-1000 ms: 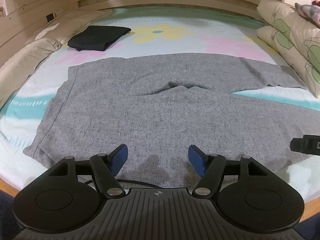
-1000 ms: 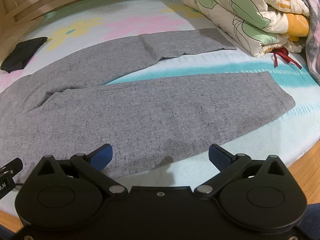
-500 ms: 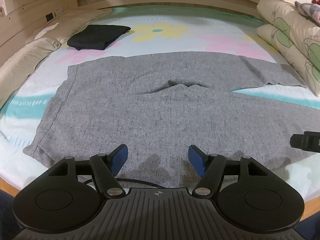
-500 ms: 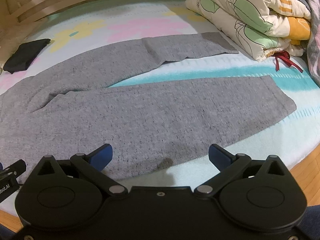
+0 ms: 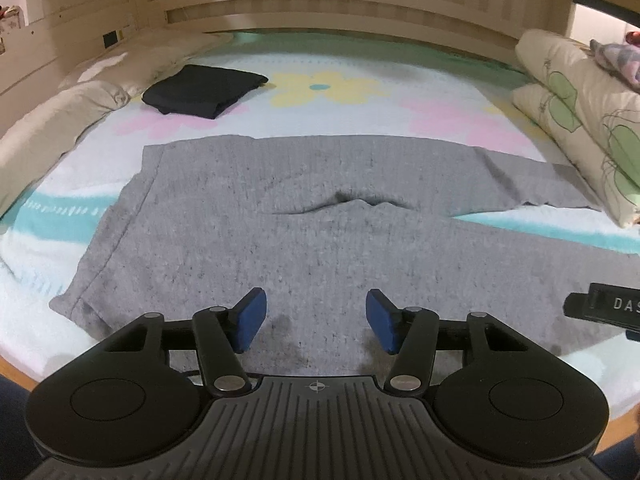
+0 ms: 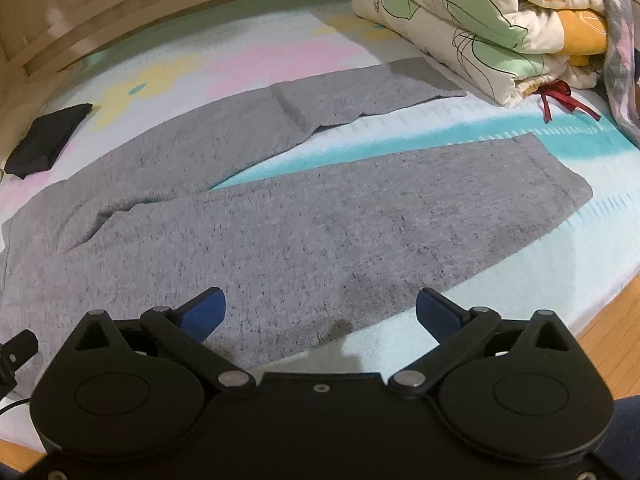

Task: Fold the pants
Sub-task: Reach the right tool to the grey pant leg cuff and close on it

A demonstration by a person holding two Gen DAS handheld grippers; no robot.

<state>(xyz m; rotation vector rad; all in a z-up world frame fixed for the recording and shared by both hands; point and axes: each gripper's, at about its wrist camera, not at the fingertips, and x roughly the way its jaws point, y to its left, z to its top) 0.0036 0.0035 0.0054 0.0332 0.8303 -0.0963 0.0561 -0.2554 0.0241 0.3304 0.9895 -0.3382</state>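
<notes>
Grey pants [image 5: 320, 220] lie flat across the flowered bed sheet, waistband to the left, both legs running right and spread apart [image 6: 320, 220]. A small crease sits at the crotch. My left gripper [image 5: 316, 320] hovers over the near edge of the seat part. Its jaws are closing, with the cloth lying under the gap and neither blue pad pressing on it. My right gripper [image 6: 320, 312] stands wide open over the near leg's lower edge and holds nothing. Part of the right gripper [image 5: 608, 308] shows at the right border of the left wrist view.
A folded black garment [image 5: 204, 90] lies at the back left beside beige pillows [image 5: 52, 132]. A folded flowered quilt [image 6: 500, 20] with a red ribbon [image 6: 560, 100] is stacked on the right. Wooden headboard [image 5: 320, 4] behind; bed edge and wooden floor [image 6: 616, 328] in front.
The left gripper's blue pads have come closer together. The pants lie as before and the right gripper has stayed open in place.
</notes>
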